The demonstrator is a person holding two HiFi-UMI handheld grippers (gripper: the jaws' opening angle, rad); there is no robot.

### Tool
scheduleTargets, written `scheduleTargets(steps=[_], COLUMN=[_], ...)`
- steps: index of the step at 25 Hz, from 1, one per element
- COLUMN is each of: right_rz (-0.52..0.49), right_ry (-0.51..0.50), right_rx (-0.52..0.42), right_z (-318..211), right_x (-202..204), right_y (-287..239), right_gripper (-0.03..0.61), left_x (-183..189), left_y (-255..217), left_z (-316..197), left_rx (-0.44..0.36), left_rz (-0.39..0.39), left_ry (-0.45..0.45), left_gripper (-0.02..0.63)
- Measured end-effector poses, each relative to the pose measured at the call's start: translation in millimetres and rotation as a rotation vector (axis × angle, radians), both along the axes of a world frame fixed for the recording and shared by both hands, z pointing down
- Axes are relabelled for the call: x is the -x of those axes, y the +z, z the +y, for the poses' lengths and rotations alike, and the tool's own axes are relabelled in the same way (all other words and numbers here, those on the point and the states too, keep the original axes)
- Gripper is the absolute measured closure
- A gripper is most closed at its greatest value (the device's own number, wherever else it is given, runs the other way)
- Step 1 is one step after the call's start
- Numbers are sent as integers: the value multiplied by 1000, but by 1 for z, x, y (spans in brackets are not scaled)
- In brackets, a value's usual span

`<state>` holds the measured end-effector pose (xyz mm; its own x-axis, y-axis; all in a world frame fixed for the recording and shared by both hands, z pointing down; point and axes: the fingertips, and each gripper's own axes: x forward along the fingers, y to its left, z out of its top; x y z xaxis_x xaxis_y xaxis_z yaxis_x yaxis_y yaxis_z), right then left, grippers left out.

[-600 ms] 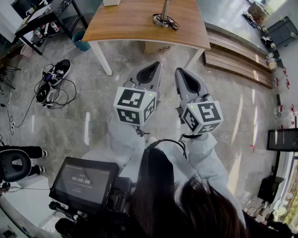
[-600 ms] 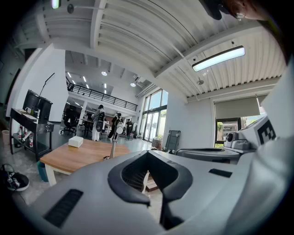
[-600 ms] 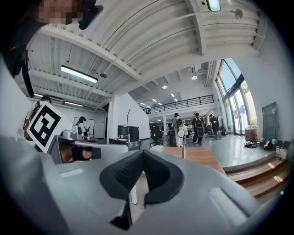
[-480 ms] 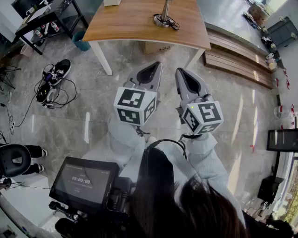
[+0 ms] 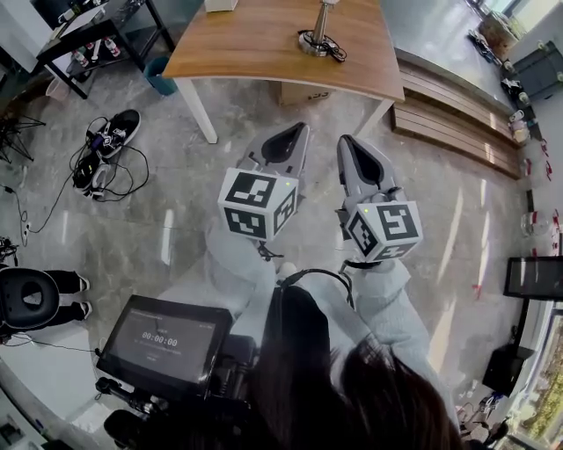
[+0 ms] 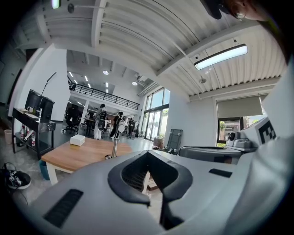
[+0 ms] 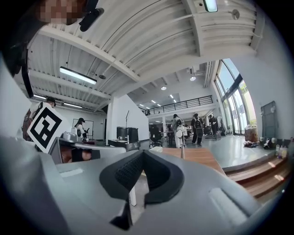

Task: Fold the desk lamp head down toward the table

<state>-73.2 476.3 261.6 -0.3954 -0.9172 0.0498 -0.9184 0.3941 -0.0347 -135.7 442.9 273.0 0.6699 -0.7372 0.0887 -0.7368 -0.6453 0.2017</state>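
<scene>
The desk lamp [image 5: 318, 35] stands on the far part of the wooden table [image 5: 255, 44]; only its round base, stem and coiled cable show in the head view. In the left gripper view the desk lamp [image 6: 115, 140] stands upright, its small head at the top. It also shows in the right gripper view, where the desk lamp [image 7: 182, 146] is thin and upright. Both grippers are held level over the floor, well short of the table. The left gripper [image 5: 293, 134] is shut and empty. The right gripper [image 5: 350, 145] is shut and empty too.
A white box [image 6: 77, 140] lies on the table's far left. Shoes and cables [image 5: 104, 154] lie on the floor at left, by a blue bin [image 5: 158, 77] and a black rack [image 5: 97, 26]. Wooden steps [image 5: 453, 114] run along the right. Several people stand far behind the table.
The table and both grippers sit slightly lower in the head view than before. The grippers keep their spacing and stay shut.
</scene>
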Motion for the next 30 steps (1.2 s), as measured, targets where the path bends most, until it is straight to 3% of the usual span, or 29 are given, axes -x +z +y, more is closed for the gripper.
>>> scheduleTargets(steps=[12,22,30], right_rz=[-5,31,22], right_ry=[-20,13,41], right_rx=[33,12,41], right_z=[-75,-273,-400], right_x=[-44,-66,-97], right_y=[16,7,7], right_gripper=[577,577,577], left_x=[-32,-55,-76], left_y=[18,15,21], left_z=[-80,-279,-402], left_rx=[29,15,25], left_rz=[1,12,-39], left_ry=[-49,4,18], left_gripper=[612,612,612])
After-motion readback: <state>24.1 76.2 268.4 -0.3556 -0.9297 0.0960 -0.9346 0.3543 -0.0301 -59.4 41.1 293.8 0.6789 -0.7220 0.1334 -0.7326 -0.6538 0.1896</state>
